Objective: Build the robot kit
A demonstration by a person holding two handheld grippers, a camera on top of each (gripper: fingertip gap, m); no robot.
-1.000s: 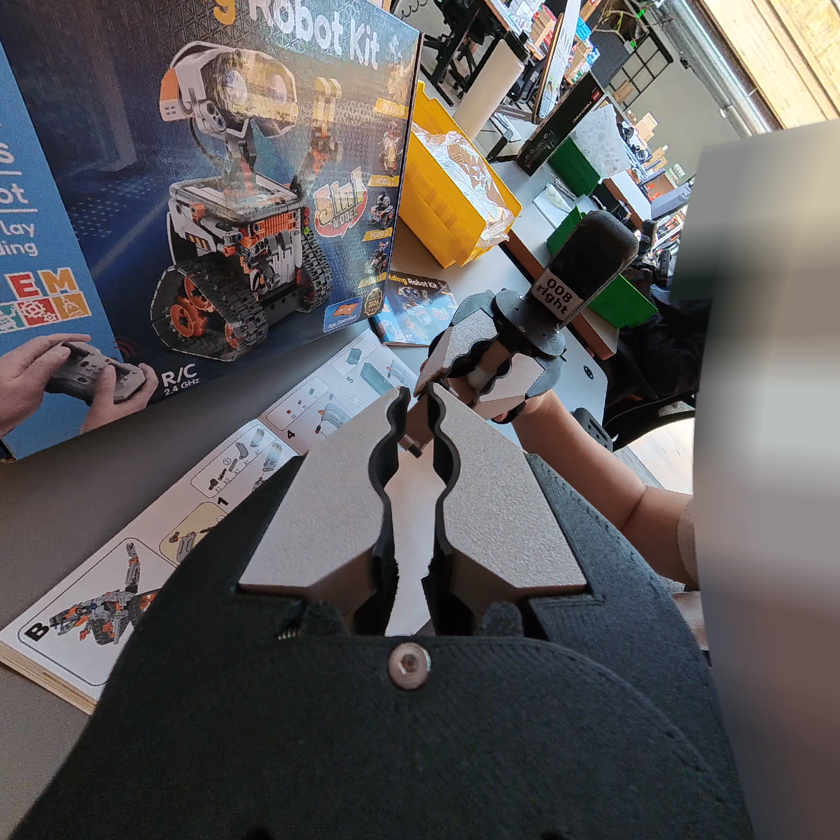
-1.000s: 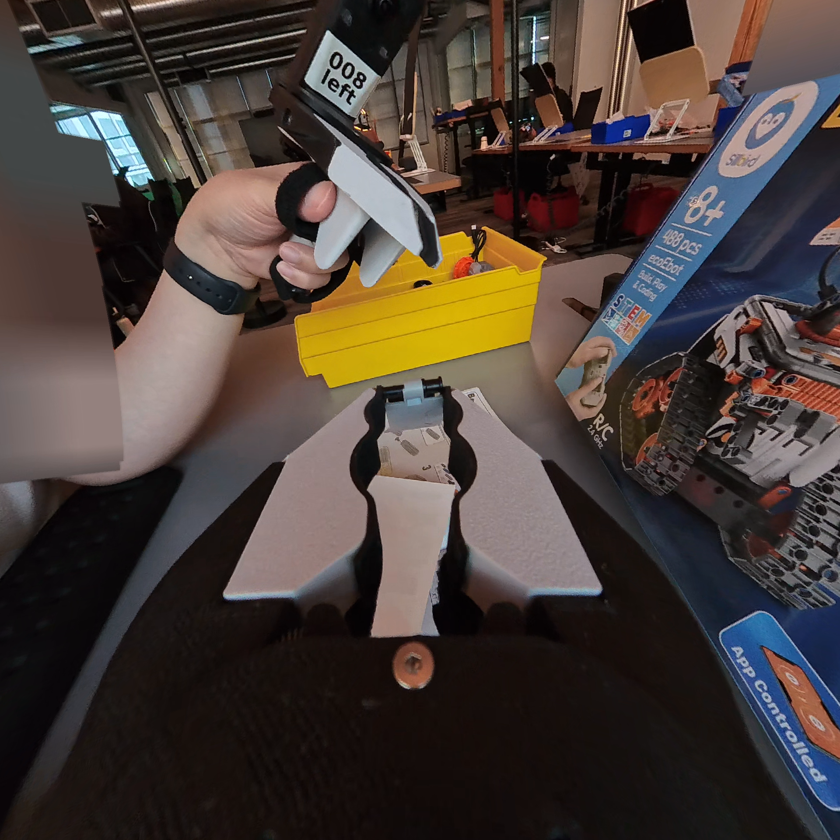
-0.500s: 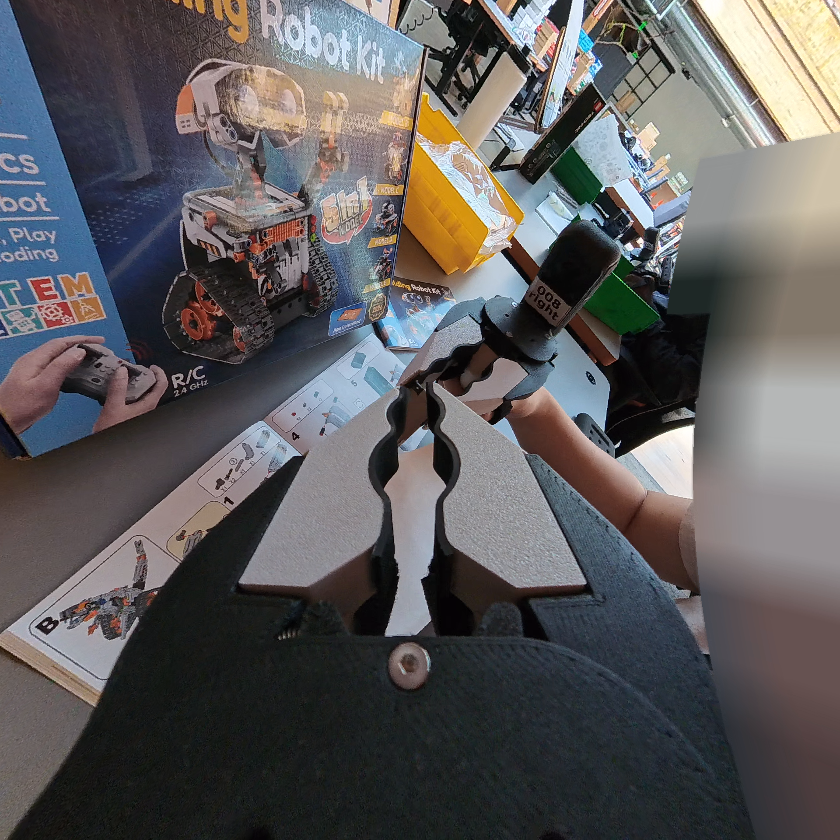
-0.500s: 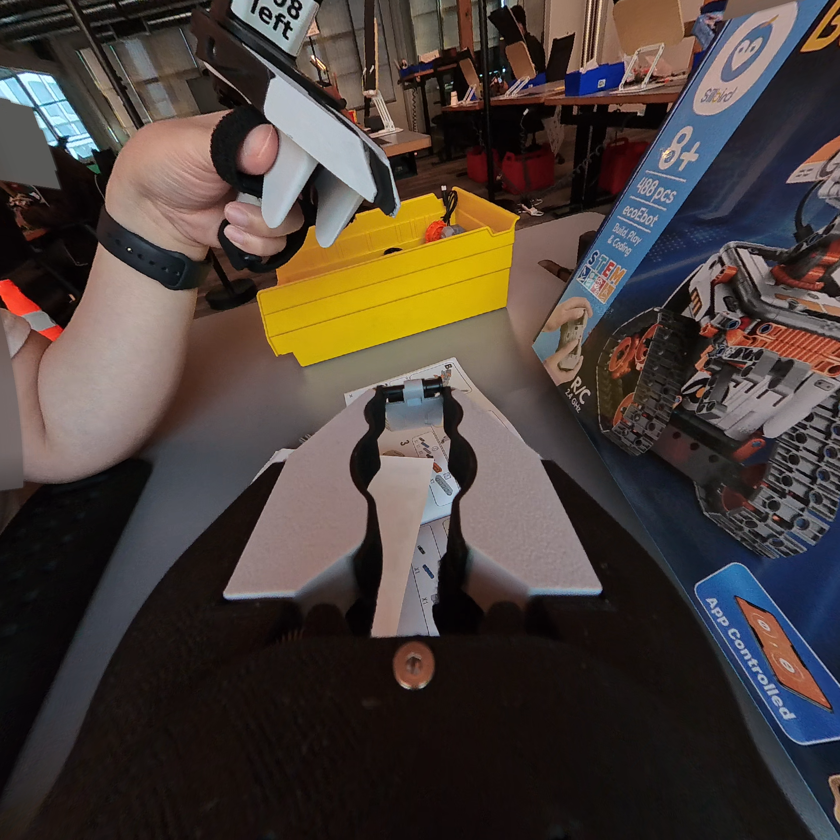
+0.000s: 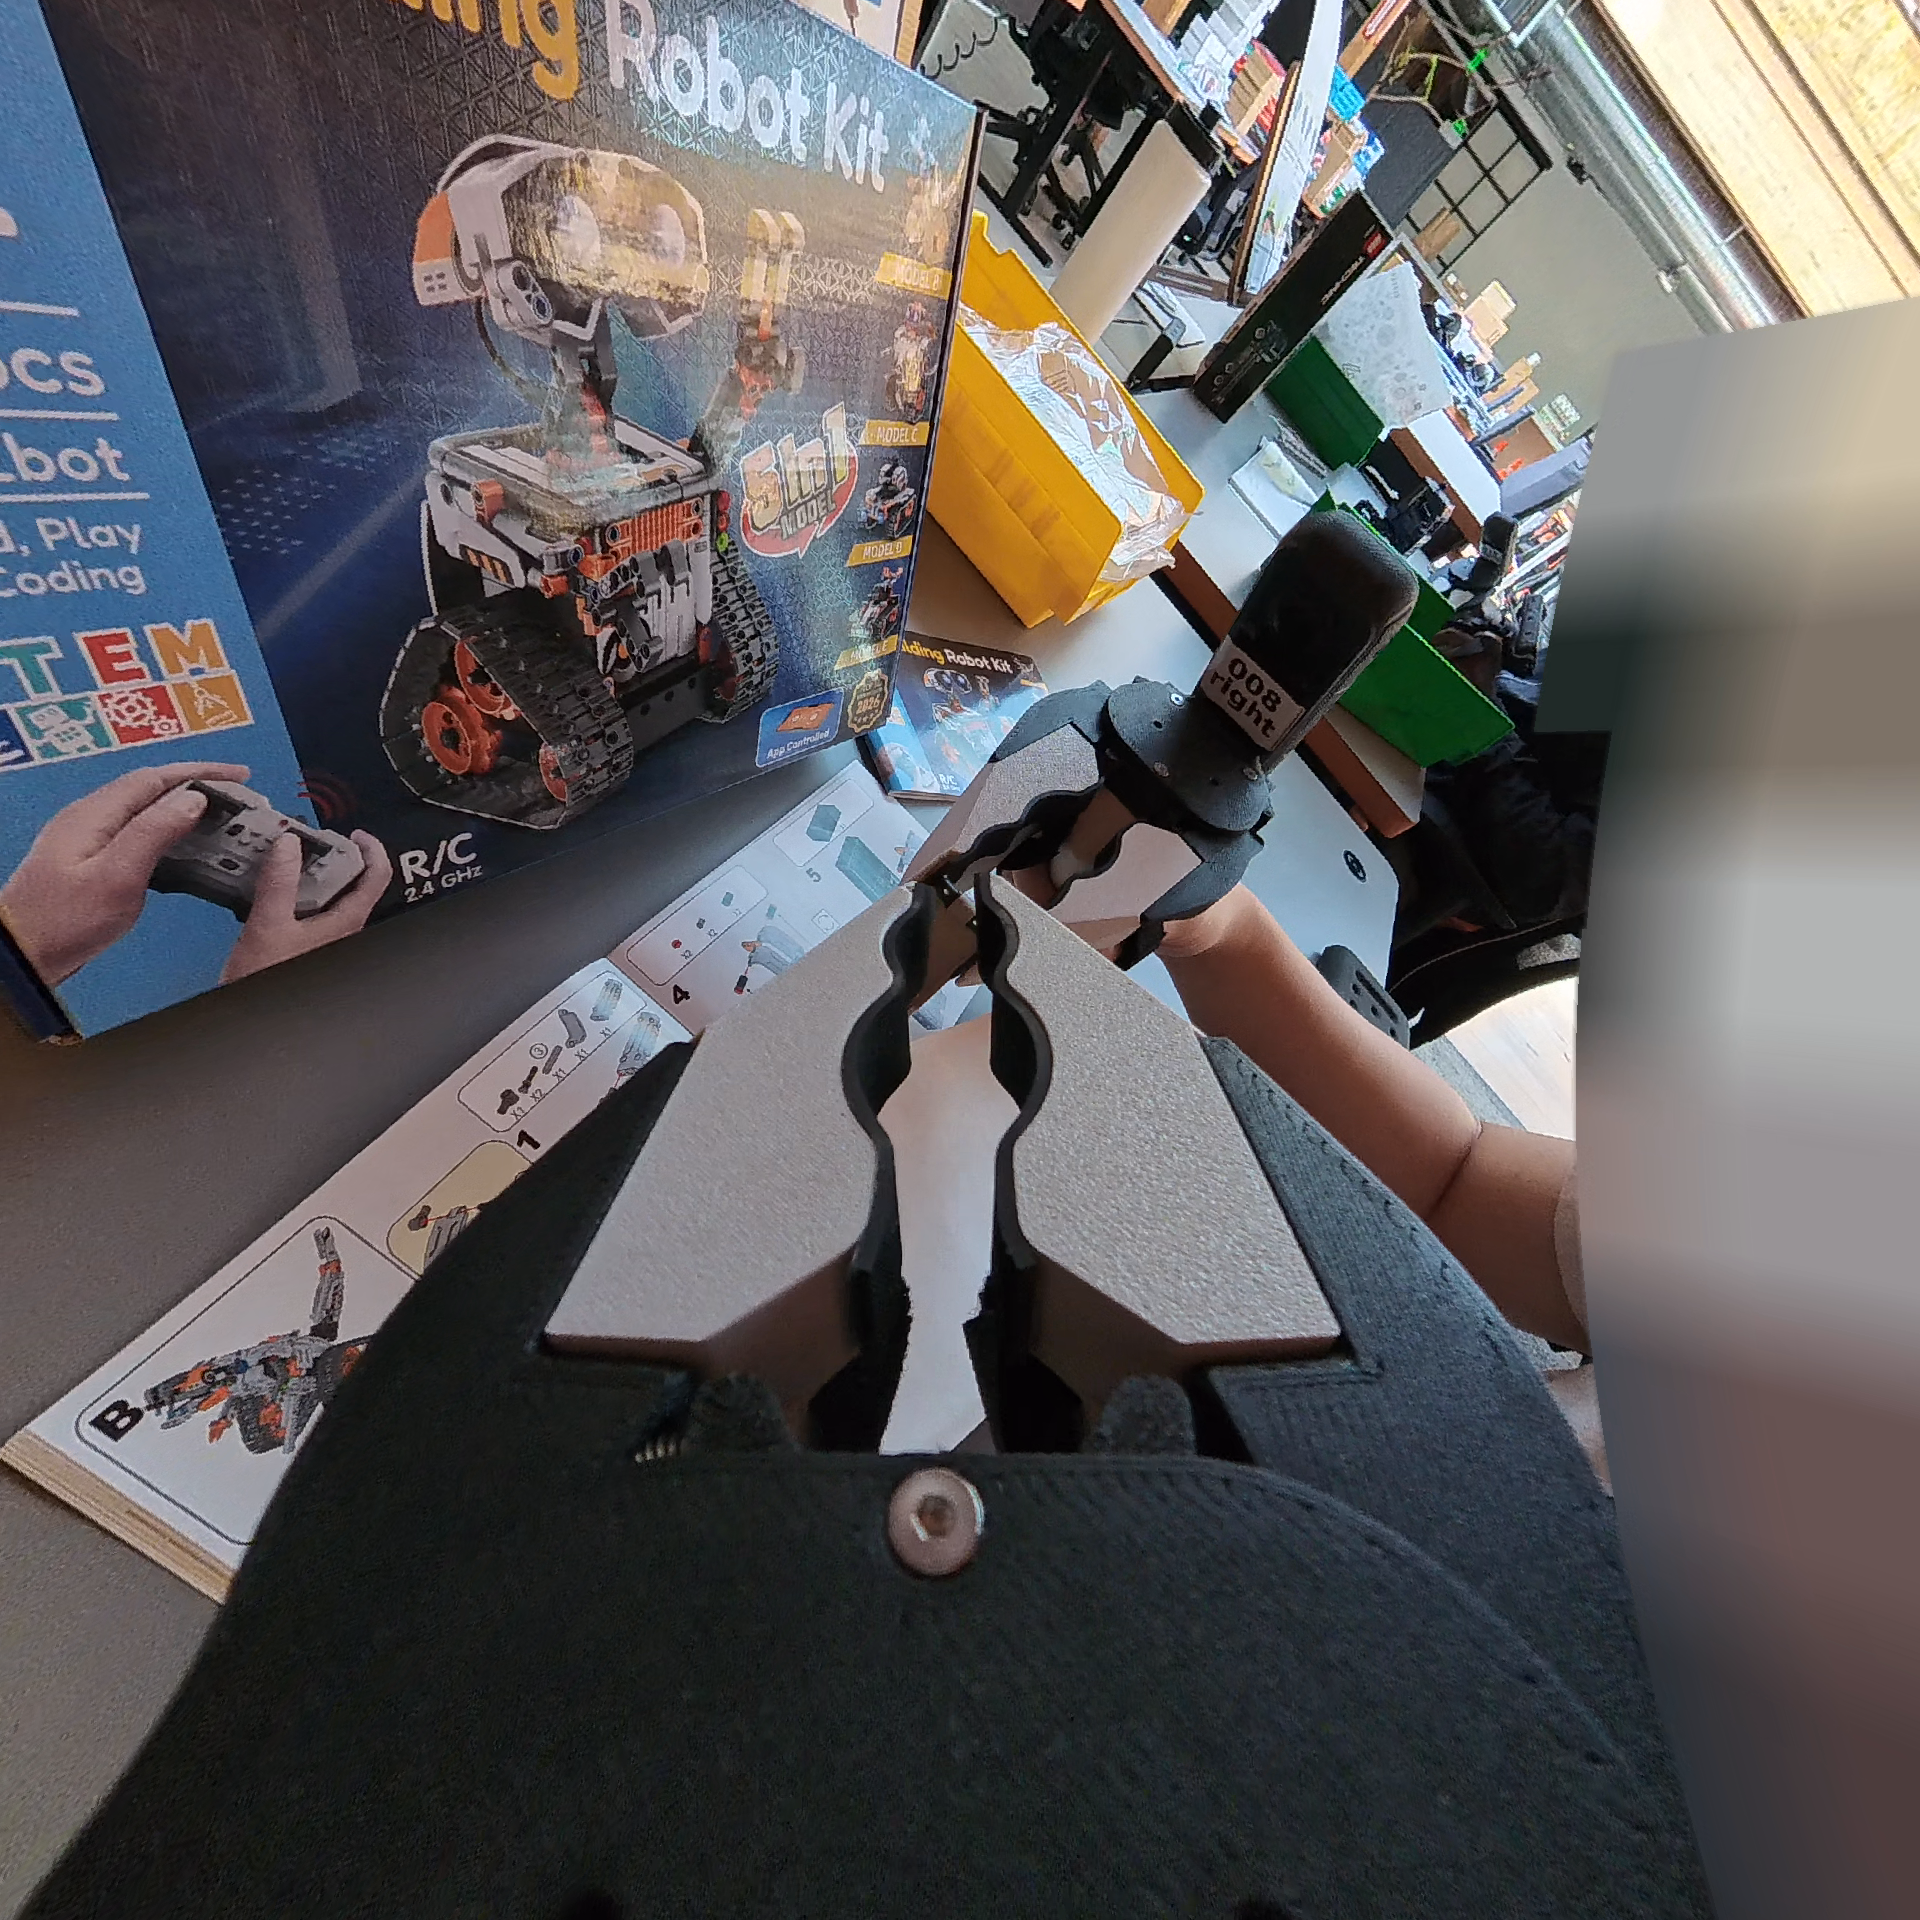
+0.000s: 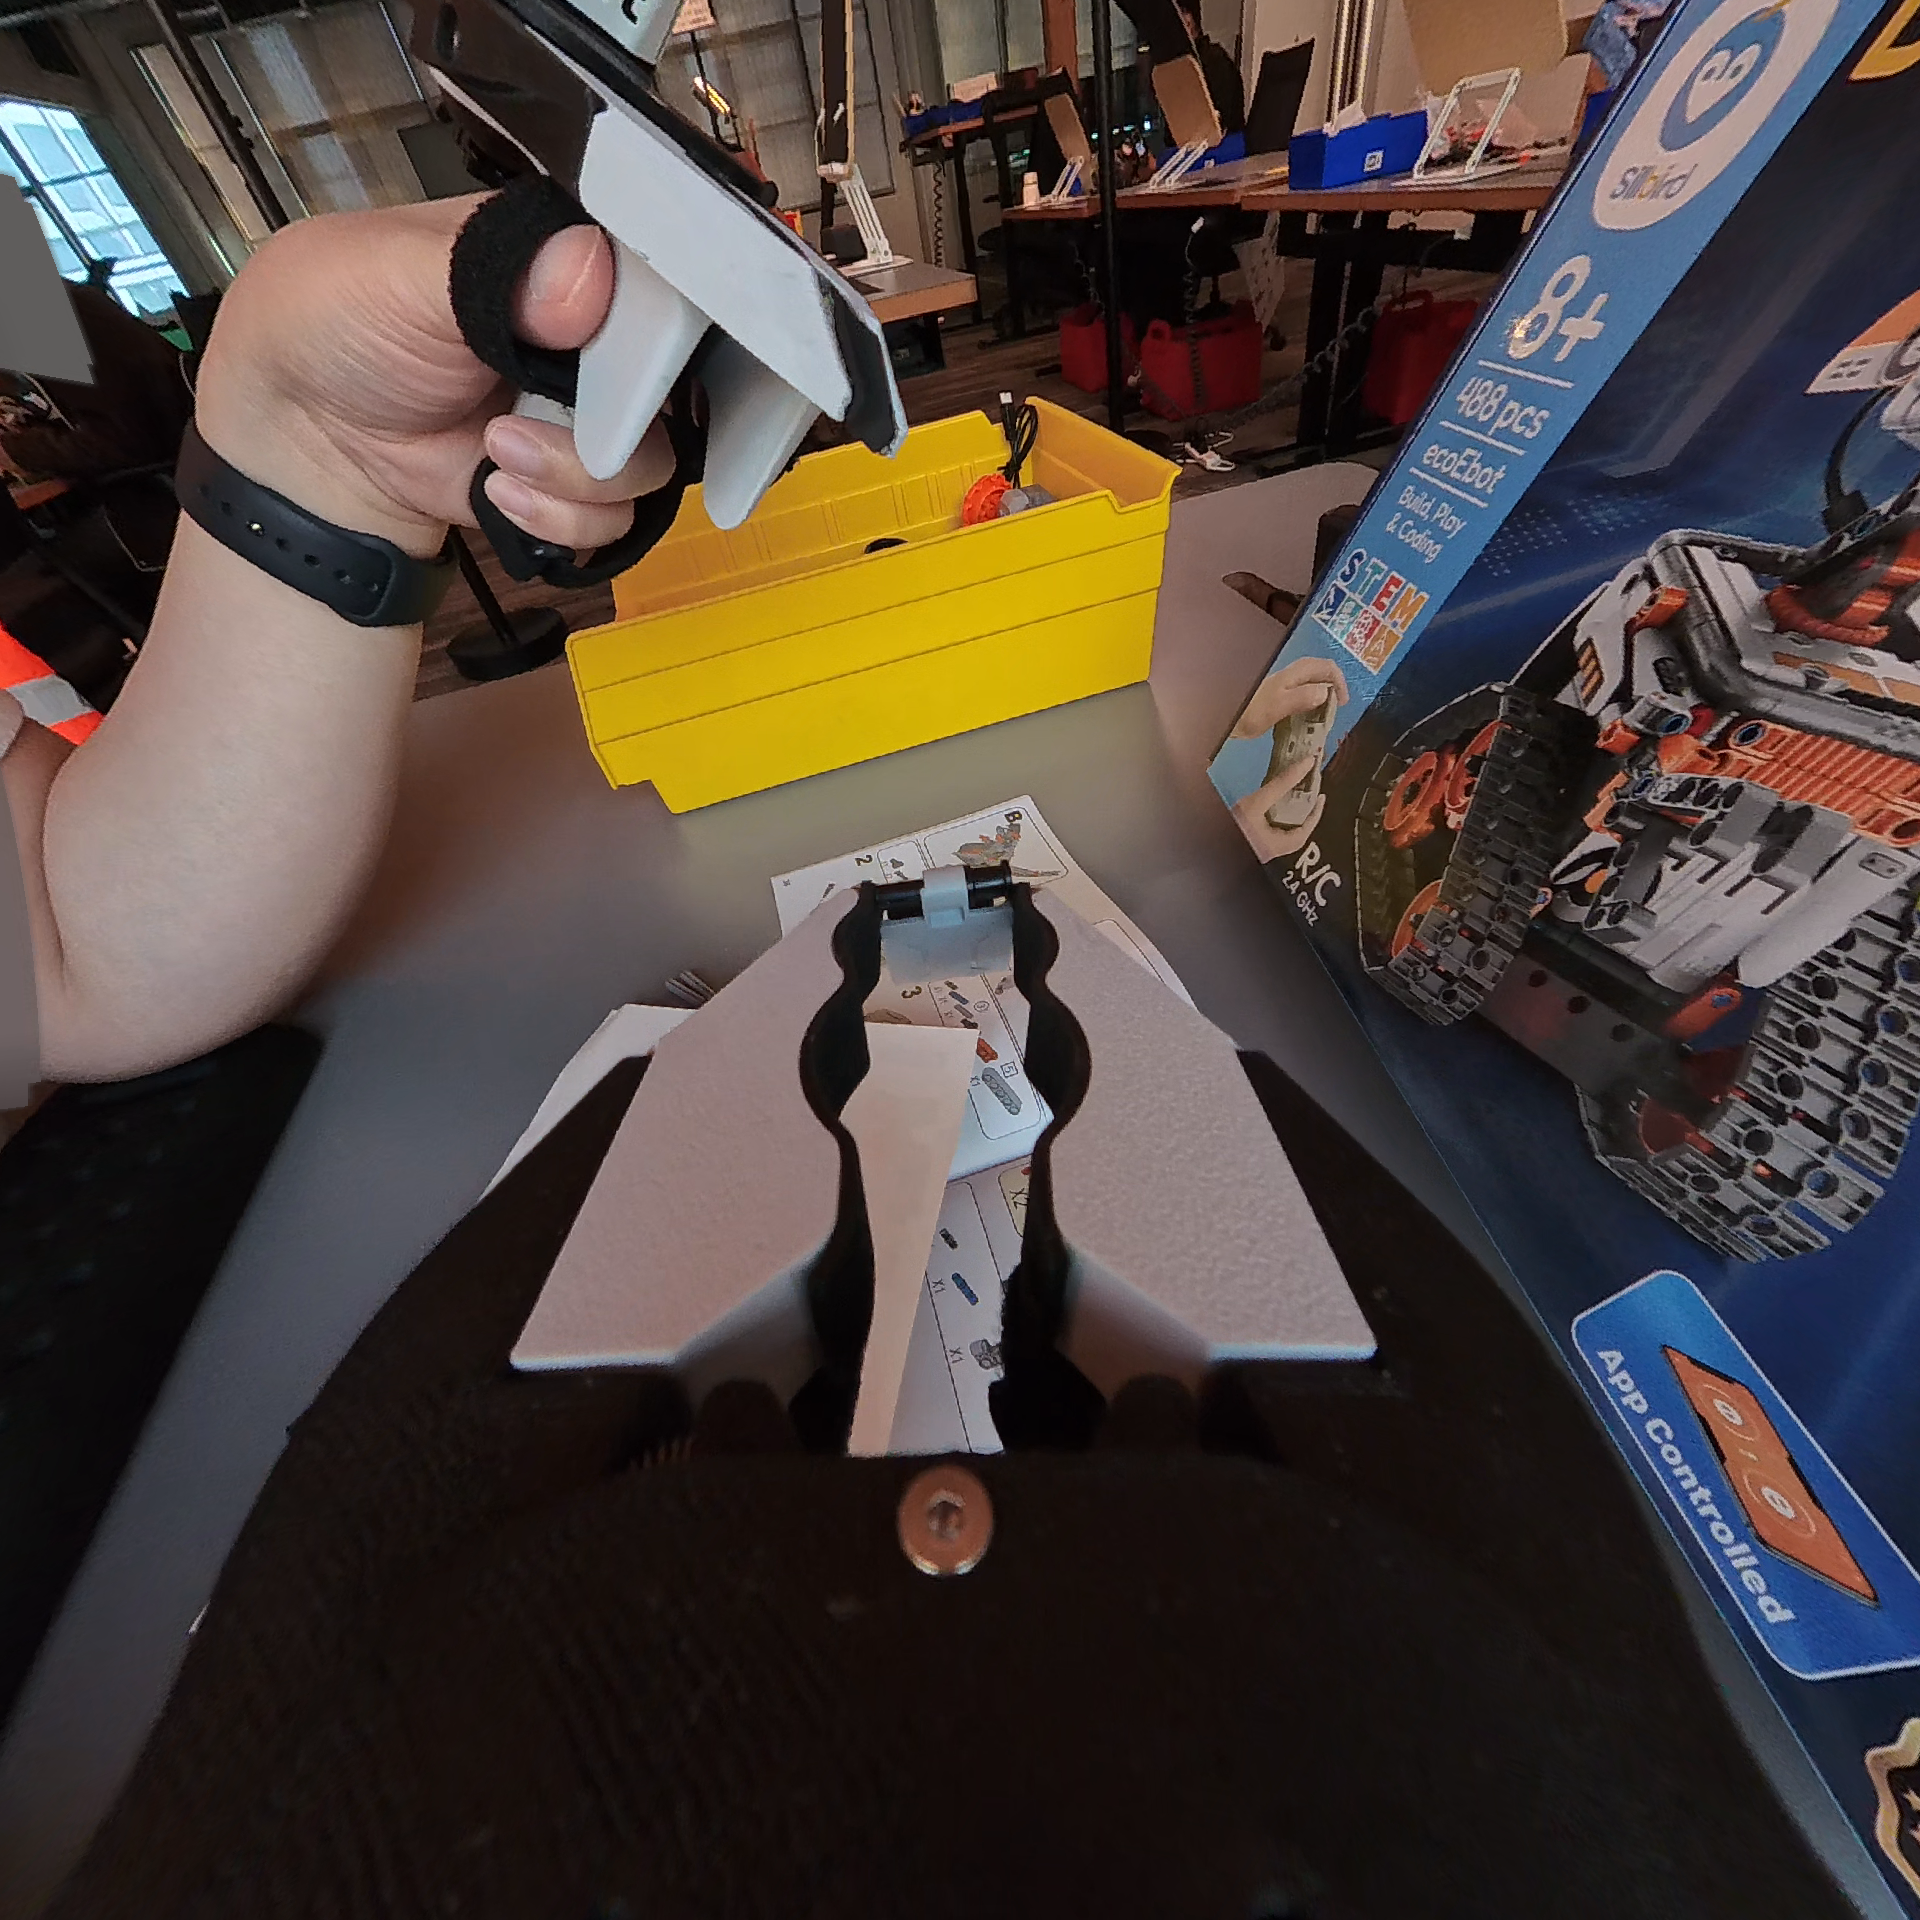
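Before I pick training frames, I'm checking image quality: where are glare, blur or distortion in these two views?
Left wrist view: glare washes over the big blue toy box front, and the sunlit upper right is bright. Right wrist view: dimmer; the grey table looks smeared around the right gripper, though its small grey and black piece stays sharp. Both bend straight edges near the borders.

Both grippers: black textured 3D-printed bodies, pale grey wedge fingers (image 5: 748,1153) with wavy black inner edges, one silver screw (image 5: 935,1522) centred at the base. Right gripper (image 5: 961,883) has a black rounded handle with a white label; left gripper (image 6: 800,457) has black finger loops. Black wristband (image 6: 301,540) on left wrist.
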